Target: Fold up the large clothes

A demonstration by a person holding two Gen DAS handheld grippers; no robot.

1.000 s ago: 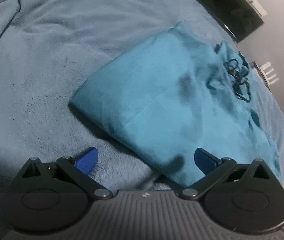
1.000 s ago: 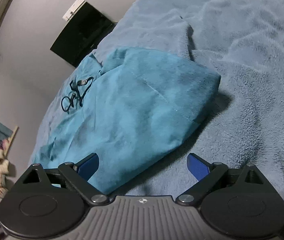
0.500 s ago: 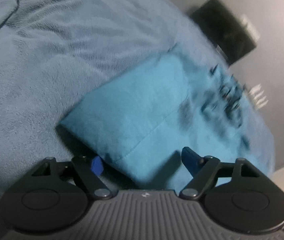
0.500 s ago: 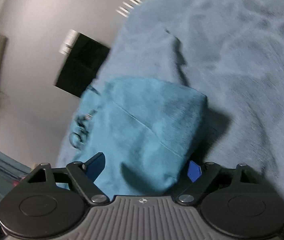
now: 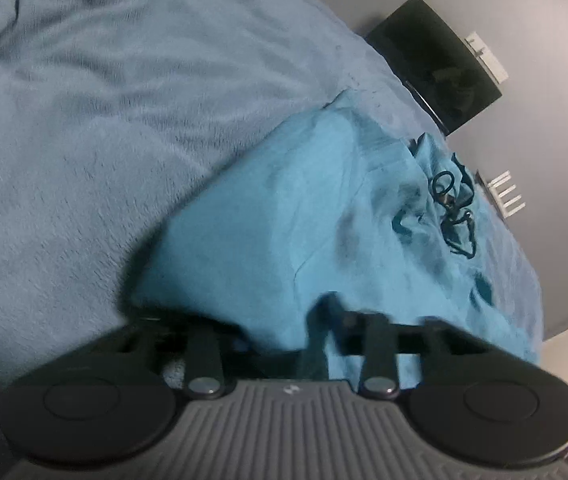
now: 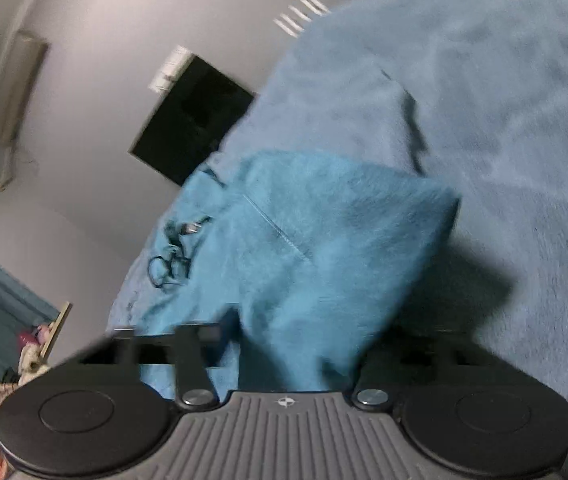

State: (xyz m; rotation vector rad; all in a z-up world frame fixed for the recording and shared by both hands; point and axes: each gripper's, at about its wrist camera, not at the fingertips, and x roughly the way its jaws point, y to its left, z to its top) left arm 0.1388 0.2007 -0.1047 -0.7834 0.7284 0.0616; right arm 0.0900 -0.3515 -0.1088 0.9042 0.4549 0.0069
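- Left gripper (image 5: 279, 340) pinches the near edge of the teal garment (image 5: 284, 232), which lies folded on the grey-blue fleece blanket (image 5: 83, 140).
- Dark drawstring (image 5: 450, 208) loops on the garment's far part; a black cabinet (image 5: 436, 64) stands behind.
- Right gripper (image 6: 296, 348) is clamped on the garment's other near corner.

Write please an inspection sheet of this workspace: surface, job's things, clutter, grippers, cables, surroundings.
Surface: grey-blue fleece blanket, wrinkled.
Job's things: teal garment, partly folded, dark drawstring on top; its near edge is between both grippers' fingers.
Clutter: nothing seen on the blanket.
Grippers: left gripper and right gripper are drawn in around the garment's near edge; blur hides the fingertips, grip not confirmed.
Cables: nothing seen.
Surroundings: black box against a grey wall; colourful items low at left.
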